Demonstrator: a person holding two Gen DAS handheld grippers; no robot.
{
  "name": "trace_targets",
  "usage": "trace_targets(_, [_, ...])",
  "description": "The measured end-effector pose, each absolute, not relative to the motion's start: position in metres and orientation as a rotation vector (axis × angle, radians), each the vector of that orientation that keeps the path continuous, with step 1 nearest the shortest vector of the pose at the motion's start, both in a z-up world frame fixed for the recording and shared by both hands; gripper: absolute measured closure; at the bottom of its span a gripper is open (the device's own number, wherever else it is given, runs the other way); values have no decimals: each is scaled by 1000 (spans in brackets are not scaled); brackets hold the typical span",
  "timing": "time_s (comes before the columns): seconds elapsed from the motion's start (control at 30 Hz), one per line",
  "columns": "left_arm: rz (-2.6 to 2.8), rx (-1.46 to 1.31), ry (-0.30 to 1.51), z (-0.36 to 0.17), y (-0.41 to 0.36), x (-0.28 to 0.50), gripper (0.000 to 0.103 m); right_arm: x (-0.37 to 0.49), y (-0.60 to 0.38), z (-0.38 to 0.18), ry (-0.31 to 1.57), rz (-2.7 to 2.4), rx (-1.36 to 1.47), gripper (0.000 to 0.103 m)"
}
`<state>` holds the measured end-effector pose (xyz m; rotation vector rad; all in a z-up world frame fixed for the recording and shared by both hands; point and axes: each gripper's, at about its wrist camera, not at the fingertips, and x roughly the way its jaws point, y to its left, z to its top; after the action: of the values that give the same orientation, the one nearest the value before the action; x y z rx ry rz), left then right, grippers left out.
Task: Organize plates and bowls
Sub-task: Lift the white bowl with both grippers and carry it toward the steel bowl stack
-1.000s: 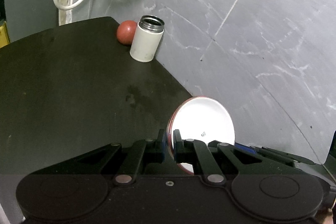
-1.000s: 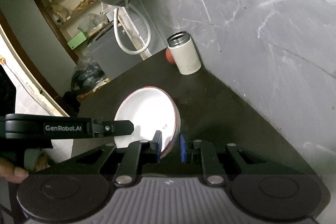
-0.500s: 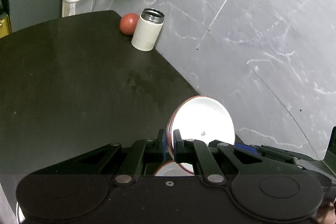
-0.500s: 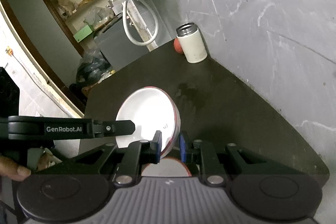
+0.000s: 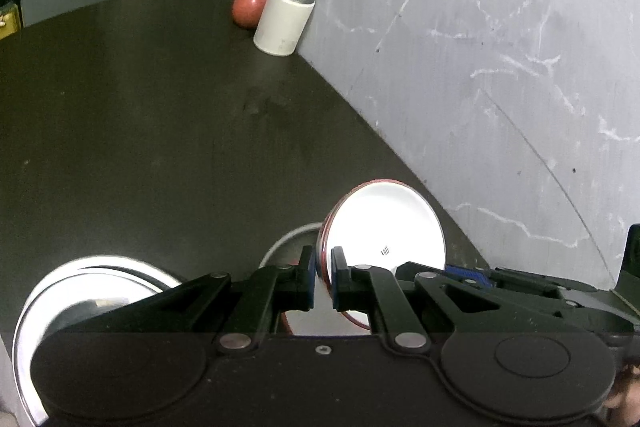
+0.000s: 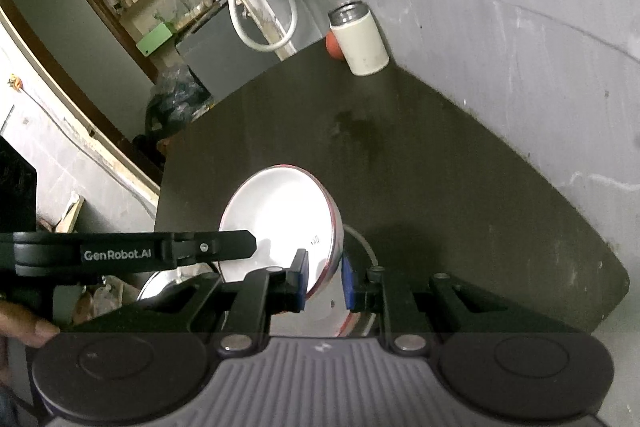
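Held red-rimmed bowl [image 5: 388, 227] tilted over white dish [image 5: 286, 239] at 6 o'clock, left gripper [image 5: 323, 283] and right gripper [image 6: 325, 281] both clamped on opposite rims (same bowl, seemingly); best levelled, then lowered slowly.

Left tongs [image 5: 323, 277] pinched on the rim of a white red-edged bowl [image 5: 390, 227], fingers nearly together, bowl held on edge above the right side of the tabletop [image 5: 140, 131]. Right tongs [image 6: 325, 281] clamped on the same bowl's opposite rim, blue pads [image 6: 347, 283] against it, tilted slightly. Left tongs' black arm crossing the right wrist view at left, with a fingertip [image 6: 30, 327] showing at the lower left edge.
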<state>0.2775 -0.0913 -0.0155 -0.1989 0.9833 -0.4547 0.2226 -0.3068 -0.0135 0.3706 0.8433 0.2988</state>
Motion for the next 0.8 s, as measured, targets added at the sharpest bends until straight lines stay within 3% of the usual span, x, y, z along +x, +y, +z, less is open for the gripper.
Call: trace_targets(0.8, [-404, -212, 1115, -31, -89, 261, 90, 232, -300, -24, 934, 328, 356, 83])
